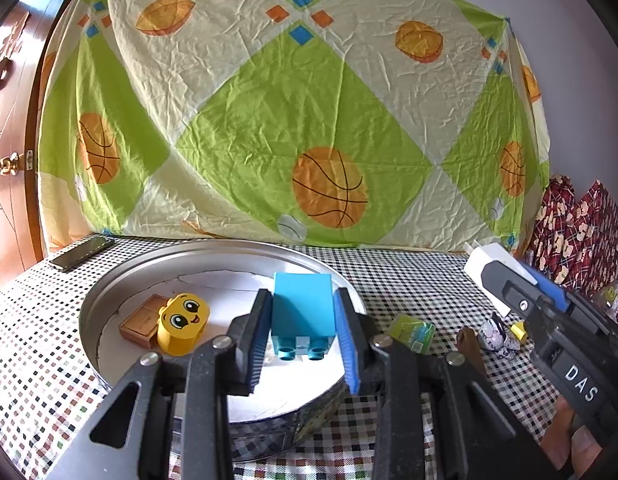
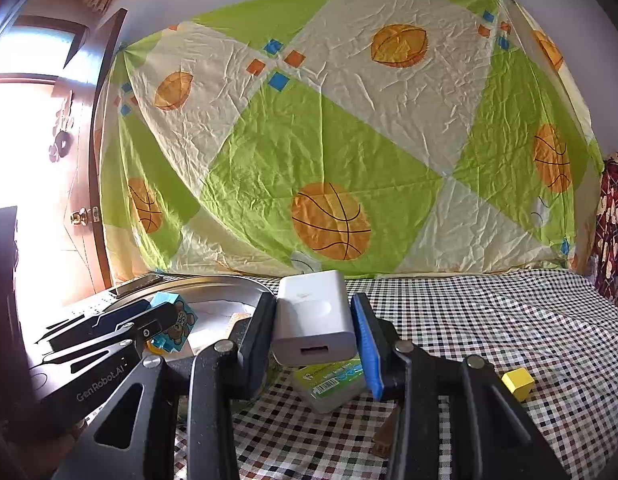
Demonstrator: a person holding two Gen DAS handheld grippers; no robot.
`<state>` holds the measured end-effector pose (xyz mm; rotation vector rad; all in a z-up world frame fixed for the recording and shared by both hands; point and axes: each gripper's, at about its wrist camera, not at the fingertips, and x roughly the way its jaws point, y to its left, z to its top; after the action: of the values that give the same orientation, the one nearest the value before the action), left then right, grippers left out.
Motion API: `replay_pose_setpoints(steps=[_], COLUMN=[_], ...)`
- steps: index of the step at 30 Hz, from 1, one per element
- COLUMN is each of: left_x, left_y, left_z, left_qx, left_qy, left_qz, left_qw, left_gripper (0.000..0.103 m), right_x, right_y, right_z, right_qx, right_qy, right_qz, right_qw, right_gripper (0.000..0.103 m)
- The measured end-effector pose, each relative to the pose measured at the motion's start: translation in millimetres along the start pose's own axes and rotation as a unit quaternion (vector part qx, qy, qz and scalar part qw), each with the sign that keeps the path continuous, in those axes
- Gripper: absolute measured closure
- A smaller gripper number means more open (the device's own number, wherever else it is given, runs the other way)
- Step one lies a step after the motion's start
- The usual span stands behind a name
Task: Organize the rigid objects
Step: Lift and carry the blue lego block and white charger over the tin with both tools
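Indoors, checked tablecloth [image 2: 489,320], basketball-print sheet [image 2: 329,152] behind

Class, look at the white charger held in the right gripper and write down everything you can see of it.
The white charger is a smooth, rounded block, plastic by its look, with a shallow oval dent on its upper face and a USB socket in the end facing the camera. It lies roughly level, lifted clear of the checked tablecloth, clamped on both sides by the right gripper. Beneath it on the cloth lies a small green packet, not touching it. The left wrist view shows prongs at its far end.
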<state>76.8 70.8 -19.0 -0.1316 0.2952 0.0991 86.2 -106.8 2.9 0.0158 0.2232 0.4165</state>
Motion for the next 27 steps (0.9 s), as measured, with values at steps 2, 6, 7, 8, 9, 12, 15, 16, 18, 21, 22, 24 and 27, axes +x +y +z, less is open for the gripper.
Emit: replay_pose_setpoints(steps=[2,6,7,8,9,12,15,16,18,21,22,24,27], left_x=[0,0,0,1,1,1,2,2,1,1,0,0,1], left_y=[3,10,12,14,15,19,25,27,30,34,36,39,44], left_z=[0,0,0,0,1,1,2,2,2,3,3,4,4], left_qx=[-0.001,-0.007,-0.009,-0.010,-0.012,-0.013,-0.018,-0.020,-0.022,-0.024,-0.026,-0.027,-0.030], left_qy=[-0.001,-0.001,0.000,0.000,0.000,-0.001,0.001,0.002,0.001,-0.001,0.000,-0.001,0.001], left_qz=[0.003,0.006,0.007,0.008,0.009,0.013,0.016,0.017,0.019,0.023,0.024,0.027,0.032], left_qw=[1.0000,1.0000,0.9999,0.9999,0.9999,0.9998,0.9997,0.9997,0.9996,0.9995,0.9994,0.9992,0.9990], left_gripper=[0.072,0.073,0.073,0.073,0.073,0.073,0.073,0.072,0.073,0.073,0.073,0.073,0.073], right_x=[1,4,5,6,7,9,12,13,15,17,18,20,22], right_y=[3,10,11,13,15,21,27,29,33,38,40,45,51], right_z=[0,0,0,0,0,-1,-1,-1,-1,-1,-1,-2,-2], right_qx=[-0.001,-0.006,-0.006,-0.008,-0.008,-0.010,-0.015,-0.017,-0.020,-0.023,-0.025,-0.028,-0.033], right_qy=[0.000,0.002,0.003,0.004,0.005,0.007,0.009,0.010,0.011,0.013,0.014,0.015,0.016], right_qz=[0.003,0.009,0.011,0.013,0.014,0.021,0.026,0.028,0.031,0.035,0.037,0.040,0.046], right_qw=[1.000,1.000,1.000,1.000,1.000,1.000,1.000,0.999,0.999,0.999,0.999,0.999,0.998], right_gripper=[0.062,0.062,0.062,0.062,0.062,0.062,0.062,0.062,0.062,0.061,0.062,0.062,0.061])
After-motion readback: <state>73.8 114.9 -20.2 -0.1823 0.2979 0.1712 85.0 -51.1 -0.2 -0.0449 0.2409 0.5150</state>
